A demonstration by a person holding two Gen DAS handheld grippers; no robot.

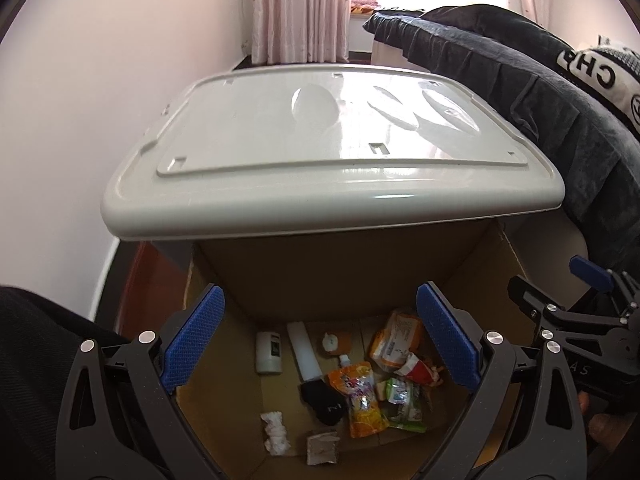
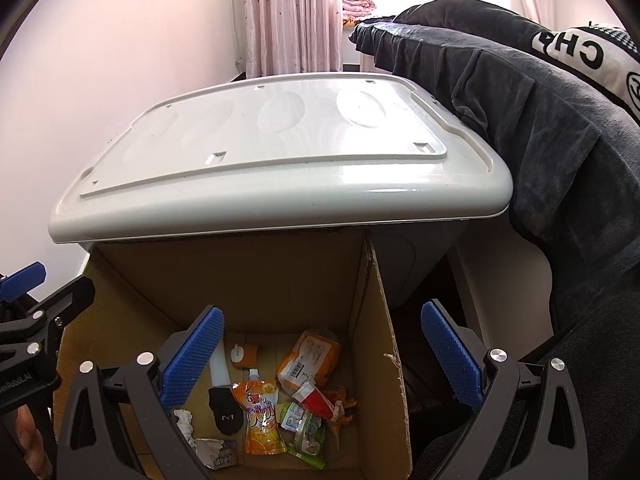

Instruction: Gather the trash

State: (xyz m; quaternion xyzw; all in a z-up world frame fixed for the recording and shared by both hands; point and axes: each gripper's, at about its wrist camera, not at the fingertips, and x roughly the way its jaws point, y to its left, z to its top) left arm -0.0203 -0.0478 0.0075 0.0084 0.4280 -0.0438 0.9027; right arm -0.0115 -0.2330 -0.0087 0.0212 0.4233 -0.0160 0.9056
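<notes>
The trash (image 1: 360, 380) lies on the bottom of the cardboard box (image 2: 280, 280), apparently already dropped in. Above it the left gripper (image 1: 320, 336) and right gripper (image 2: 320, 356) hover, jaws spread wide and empty, beside a grey lidded bin (image 1: 320, 140).

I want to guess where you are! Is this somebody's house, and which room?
Probably a bedroom or living room in a home. Pink curtains hang at a bright window, a dark blanket is draped beside a grey plastic lid, and a cardboard box holds snack wrappers.
</notes>
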